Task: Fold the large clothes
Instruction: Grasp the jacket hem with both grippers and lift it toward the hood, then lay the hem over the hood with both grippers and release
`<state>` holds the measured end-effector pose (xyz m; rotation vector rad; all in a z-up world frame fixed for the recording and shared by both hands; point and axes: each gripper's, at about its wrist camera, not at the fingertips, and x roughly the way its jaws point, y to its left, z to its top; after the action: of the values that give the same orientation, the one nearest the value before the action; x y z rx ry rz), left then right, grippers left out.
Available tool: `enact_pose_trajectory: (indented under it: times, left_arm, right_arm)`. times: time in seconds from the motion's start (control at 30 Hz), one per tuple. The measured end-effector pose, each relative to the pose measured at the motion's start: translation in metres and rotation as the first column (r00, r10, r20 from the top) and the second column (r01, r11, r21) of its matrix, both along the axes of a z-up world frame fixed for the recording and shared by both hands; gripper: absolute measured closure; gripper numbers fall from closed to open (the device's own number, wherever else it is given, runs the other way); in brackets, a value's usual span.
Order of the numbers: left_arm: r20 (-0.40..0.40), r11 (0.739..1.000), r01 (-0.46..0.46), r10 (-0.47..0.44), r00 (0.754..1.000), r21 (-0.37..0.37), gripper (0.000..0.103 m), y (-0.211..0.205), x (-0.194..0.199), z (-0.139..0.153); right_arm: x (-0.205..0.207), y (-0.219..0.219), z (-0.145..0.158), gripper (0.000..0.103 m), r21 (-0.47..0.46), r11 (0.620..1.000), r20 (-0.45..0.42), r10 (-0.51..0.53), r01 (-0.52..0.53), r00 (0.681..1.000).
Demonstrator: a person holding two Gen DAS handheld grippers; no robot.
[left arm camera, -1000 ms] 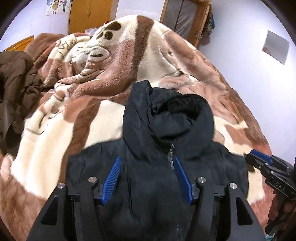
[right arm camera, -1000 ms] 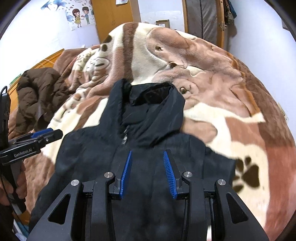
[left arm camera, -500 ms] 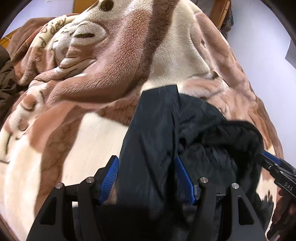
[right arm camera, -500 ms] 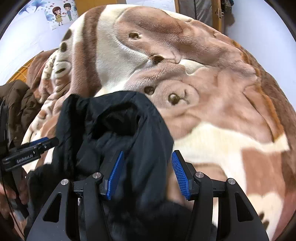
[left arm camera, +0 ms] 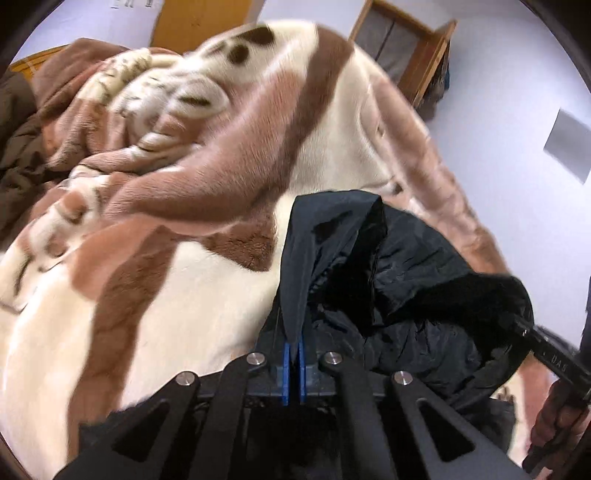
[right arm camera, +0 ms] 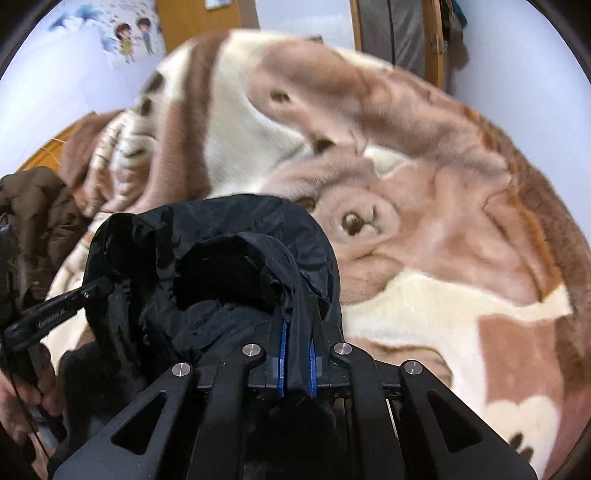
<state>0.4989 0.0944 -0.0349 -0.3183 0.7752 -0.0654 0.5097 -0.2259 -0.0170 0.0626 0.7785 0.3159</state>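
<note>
A black hooded jacket (left arm camera: 399, 280) lies on a brown and cream plush blanket (left arm camera: 177, 295). My left gripper (left arm camera: 294, 354) is shut on the left edge of the hood. My right gripper (right arm camera: 296, 350) is shut on the hood's right edge, with a fold of black cloth between the blue pads. The hood (right arm camera: 221, 258) stands open between the two grippers. The right gripper also shows at the right of the left wrist view (left arm camera: 554, 354), and the left gripper shows at the left of the right wrist view (right arm camera: 55, 310). The jacket body is hidden under the grippers.
A dark brown coat (right arm camera: 37, 206) is heaped at the blanket's left side. A wooden wardrobe (left arm camera: 199, 22) and a wooden rack (left arm camera: 413, 51) stand by the far wall. A white wall (left arm camera: 535, 92) runs along the blanket's right.
Both grippers moved forward over the jacket to the hood and closed on its left and right edges. The hood is now lifted and bunched.
</note>
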Motion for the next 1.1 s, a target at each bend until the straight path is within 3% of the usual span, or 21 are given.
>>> enact_pose_trajectory:
  times: [0.13,0.27,0.53,0.63,0.77,0.83,0.93,1.07,1.1]
  left_arm:
    - [0.033,0.999,-0.011,0.013,0.999,-0.045,0.100,0.013,-0.054,0.019]
    - [0.020,0.997,-0.029,0.030,0.999,-0.073,0.100,0.017,-0.108,0.020]
    - [-0.143,0.995,-0.079,0.070,0.987,-0.060,0.100,0.025,-0.194,-0.021]
    - [-0.205,0.996,-0.074,0.064,0.977,-0.041,0.099,0.026,-0.221,-0.033]
    - [-0.214,0.997,-0.079,0.078,0.974,0.002,0.099,0.030,-0.253,-0.028]
    - [-0.193,0.996,-0.084,0.084,0.978,0.007,0.099,0.031,-0.263,-0.020]
    - [-0.125,0.998,-0.058,0.056,0.990,-0.011,0.096,0.021,-0.262,0.001]
    - [-0.061,0.999,0.037,-0.039,0.997,-0.034,0.072,-0.011,-0.236,0.011]
    - [-0.068,0.998,0.057,-0.059,0.996,-0.033,0.072,-0.019,-0.231,0.005]
  right_arm:
    - [-0.057,-0.011,0.019,0.095,0.069,0.998,0.025,0.014,-0.015,1.000]
    - [-0.110,-0.016,0.017,0.095,0.098,0.995,0.008,0.025,-0.026,1.000]
    - [-0.182,-0.018,-0.032,0.093,0.098,0.995,-0.139,0.041,-0.028,0.989]
    - [-0.201,-0.018,-0.041,0.084,0.079,0.996,-0.179,0.054,-0.040,0.982]
    - [-0.220,-0.023,-0.037,0.078,0.076,0.996,-0.191,0.064,-0.050,0.980]
    - [-0.223,-0.027,-0.031,0.069,0.085,0.996,-0.176,0.054,-0.039,0.983]
    - [-0.218,-0.022,-0.020,0.069,0.101,0.994,-0.137,0.055,-0.041,0.989]
    - [-0.201,-0.001,-0.022,0.069,0.109,0.992,-0.111,0.078,-0.066,0.991]
    - [-0.193,0.008,-0.031,0.069,0.106,0.992,-0.125,0.086,-0.073,0.988]
